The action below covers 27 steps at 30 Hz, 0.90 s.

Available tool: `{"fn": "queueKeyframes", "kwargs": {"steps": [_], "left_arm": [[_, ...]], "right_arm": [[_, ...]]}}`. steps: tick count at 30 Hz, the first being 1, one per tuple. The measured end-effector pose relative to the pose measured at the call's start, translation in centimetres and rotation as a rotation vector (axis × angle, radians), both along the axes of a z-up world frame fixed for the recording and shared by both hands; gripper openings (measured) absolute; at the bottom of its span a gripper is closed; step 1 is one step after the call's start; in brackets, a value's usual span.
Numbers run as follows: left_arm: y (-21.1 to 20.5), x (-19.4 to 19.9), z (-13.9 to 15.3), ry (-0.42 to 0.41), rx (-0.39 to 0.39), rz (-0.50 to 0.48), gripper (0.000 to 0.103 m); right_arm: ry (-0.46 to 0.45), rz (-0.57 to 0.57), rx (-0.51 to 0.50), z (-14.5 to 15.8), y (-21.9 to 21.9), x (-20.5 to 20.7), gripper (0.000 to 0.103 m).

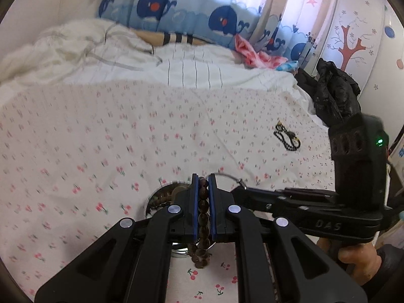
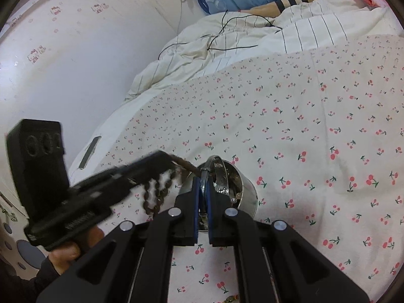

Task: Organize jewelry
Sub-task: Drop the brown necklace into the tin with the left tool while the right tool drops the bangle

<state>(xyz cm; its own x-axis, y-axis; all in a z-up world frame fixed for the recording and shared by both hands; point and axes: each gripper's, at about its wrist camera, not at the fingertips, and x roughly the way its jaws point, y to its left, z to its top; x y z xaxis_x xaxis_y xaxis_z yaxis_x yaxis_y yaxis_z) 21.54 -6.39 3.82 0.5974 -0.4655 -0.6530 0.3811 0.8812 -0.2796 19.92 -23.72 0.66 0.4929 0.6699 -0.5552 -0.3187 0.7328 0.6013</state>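
My left gripper (image 1: 202, 178) is shut on a string of brown wooden beads (image 1: 203, 217), which hangs down between its blue pads over a round metal bowl (image 1: 151, 200). From the right, my right gripper (image 1: 240, 183) reaches toward the same bowl, shut on a thin silver bangle (image 1: 224, 174). In the right wrist view the right gripper (image 2: 202, 180) pinches the silver bangle (image 2: 214, 160) at the bowl (image 2: 248, 194), which holds other jewelry. The left gripper (image 2: 171, 161) is blurred at the left, with the brown beads (image 2: 157, 194) dangling beside the bowl. A black beaded bracelet (image 1: 286, 136) lies on the bedsheet.
All of it rests on a bed with a cherry-print sheet (image 2: 315, 131). A rumpled white duvet (image 1: 113, 55) lies at the back, with a black cable (image 2: 227, 38) across it. A phone (image 2: 89, 152) sits at the bed's left edge. A black glove (image 1: 333, 93) sits at the right.
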Motion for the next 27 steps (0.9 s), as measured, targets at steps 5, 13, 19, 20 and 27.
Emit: {"fn": "queueKeyframes", "kwargs": {"steps": [5,13,19,20,27], "left_arm": [[0.5,1.8,-4.0,0.160,-0.091,-0.020,0.007],[1.0,2.1,-4.0,0.162,-0.102,0.019,0.012],[2.4,2.2,-2.8,0.123,-0.098,0.089,0.041],[2.4,2.1,-2.5,0.109,-0.100,0.092,0.042],[3.0,1.4,-1.2,0.068,-0.100,0.099,0.051]], "right_arm": [[0.018,0.008,-0.019,-0.7,0.7,0.3,0.006],[0.025,0.012,-0.013,-0.9,0.9,0.5,0.006],[0.047,0.023,-0.009,-1.5,1.7,1.4,0.006],[0.047,0.030,-0.037,-1.6,2.1,1.5,0.006],[0.061,0.106,-0.148,-2.7,5.5,1.5,0.018]]}}
